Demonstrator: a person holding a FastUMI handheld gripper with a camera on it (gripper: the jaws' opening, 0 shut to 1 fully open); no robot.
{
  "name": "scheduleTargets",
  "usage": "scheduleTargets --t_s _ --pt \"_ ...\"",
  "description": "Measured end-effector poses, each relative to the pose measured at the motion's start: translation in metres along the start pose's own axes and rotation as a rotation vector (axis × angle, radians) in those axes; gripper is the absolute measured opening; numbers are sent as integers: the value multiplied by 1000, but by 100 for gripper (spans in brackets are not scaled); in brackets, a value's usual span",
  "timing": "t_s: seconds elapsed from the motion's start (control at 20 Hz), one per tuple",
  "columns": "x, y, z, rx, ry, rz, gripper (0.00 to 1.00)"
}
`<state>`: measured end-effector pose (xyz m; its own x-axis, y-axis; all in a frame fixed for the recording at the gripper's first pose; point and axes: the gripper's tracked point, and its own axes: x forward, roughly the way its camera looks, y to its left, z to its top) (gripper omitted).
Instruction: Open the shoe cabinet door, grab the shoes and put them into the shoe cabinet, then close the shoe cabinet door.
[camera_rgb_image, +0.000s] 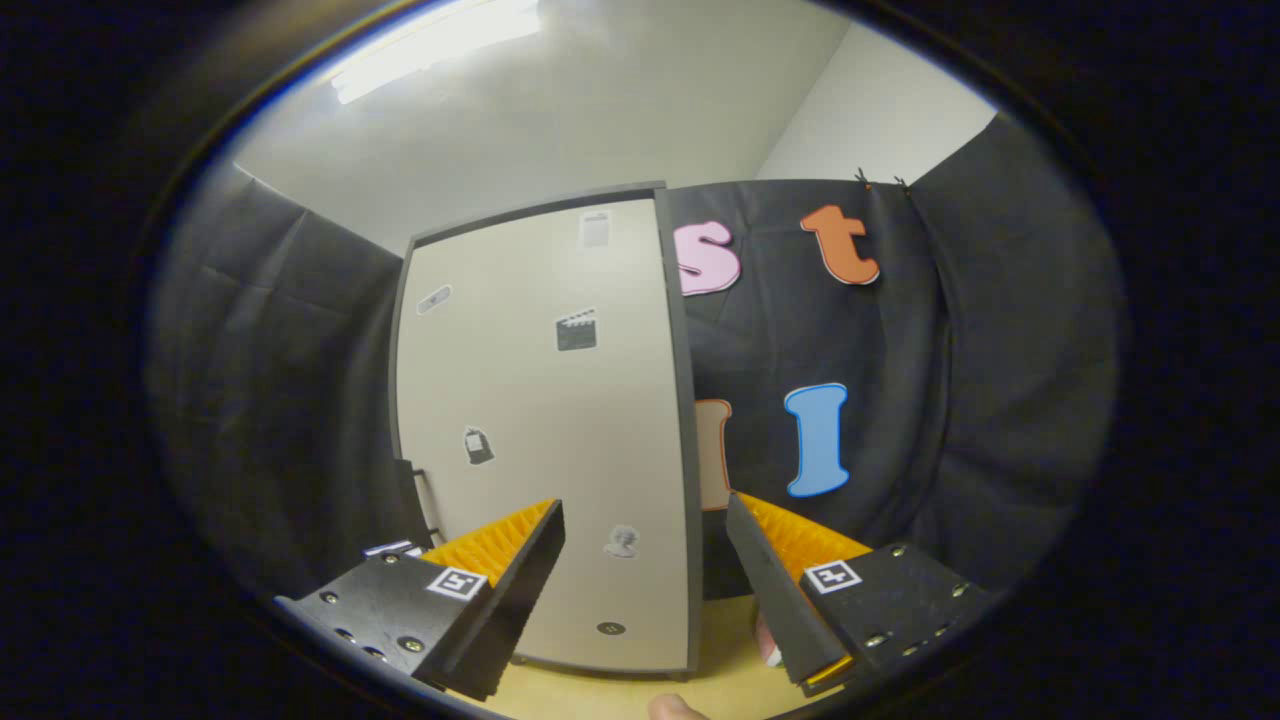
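The shoe cabinet door (545, 420) is a tall beige panel with a dark frame and several small stickers, standing just ahead of my fingers. Its dark right edge (688, 450) runs down between the two fingertips. My gripper (645, 515) is open with nothing held; the left finger is in front of the door's lower face and the right finger is beyond its right edge. A metal fitting (415, 490) shows at the door's left side. I cannot tell whether the door is fully shut or ajar.
The light wooden floor (720, 640) lies under the cabinet and my fingers. Black cloth walls (1000, 380) close in on the left and right. A person's fingertip (672, 708) shows at the bottom, below the fingers.
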<state>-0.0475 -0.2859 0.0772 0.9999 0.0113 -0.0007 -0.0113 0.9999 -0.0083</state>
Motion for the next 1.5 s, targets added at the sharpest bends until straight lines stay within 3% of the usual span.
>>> scheduleTargets --t_s 0.2,0.4,0.7,0.85,1.05,1.25,1.5 --pt "7 -66 -14 77 -15 -27 99" --pt "22 -161 -45 78 -6 -124 99" --pt "28 -294 -91 25 -119 -274 99" --pt "25 -340 -110 1 -215 -309 99" --pt "16 -391 -157 -83 -227 -360 99" --pt "7 -422 -214 -149 -196 -360 100" --pt "9 -446 -304 -211 -82 -302 100"
